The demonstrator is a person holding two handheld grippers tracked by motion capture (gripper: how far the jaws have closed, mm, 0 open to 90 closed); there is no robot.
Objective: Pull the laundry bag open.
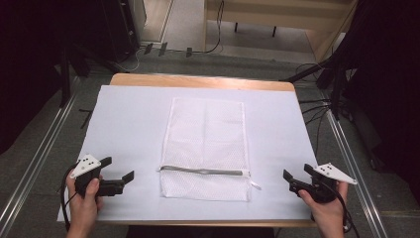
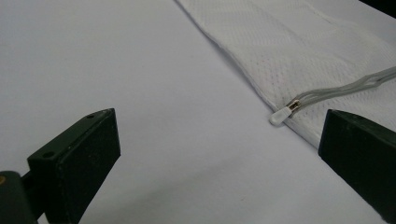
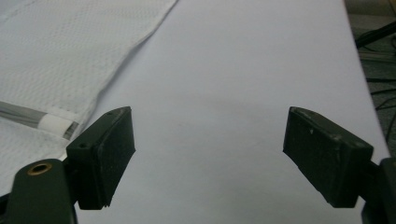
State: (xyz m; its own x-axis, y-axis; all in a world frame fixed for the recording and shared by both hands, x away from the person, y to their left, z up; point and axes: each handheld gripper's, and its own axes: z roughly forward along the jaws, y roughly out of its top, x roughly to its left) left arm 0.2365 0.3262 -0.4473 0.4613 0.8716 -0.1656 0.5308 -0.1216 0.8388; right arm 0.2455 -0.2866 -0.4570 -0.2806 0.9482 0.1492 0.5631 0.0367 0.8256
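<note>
I judge the job barely begun: nothing is gripped, and the mesh bag [image 1: 205,148] lies flat and untouched mid-table on the white sheet [image 1: 124,124] that covers the table [image 1: 198,81].

Left gripper [image 1: 118,173] sits at the near left corner w/ jaws apart and empty, well apart from the bag's left edge. Right gripper [image 1: 297,174] mirrors it at near right, jaws also spread wide w/ nothing between them. Both point inward toward the bag.

What's left, as I read it: pretty much everything. Looks like zipper work. The grey zipper [image 1: 204,171] runs across the bag near its near end, and the teeth look slightly parted in the middle, though I can't tell for sure whether it's open or closed.

Orientation: the bag's long axis runs near-to-far, about square to the table's near edge, w/ maybe a slight tilt. The zipper lies crosswise, left to right. In the left gripper view the zipper pull [image 2: 282,114], w/ a white tab, sits at the bag's left edge and pokes out over the sheet, just ahead of my jaws. In the right gripper view the zipper's other end shows a white stop [image 3: 56,124] tucked at the bag's right hem, close by the jaw nearer the bag.

So approx: left side has the pull, right side the fixed end.
</note>
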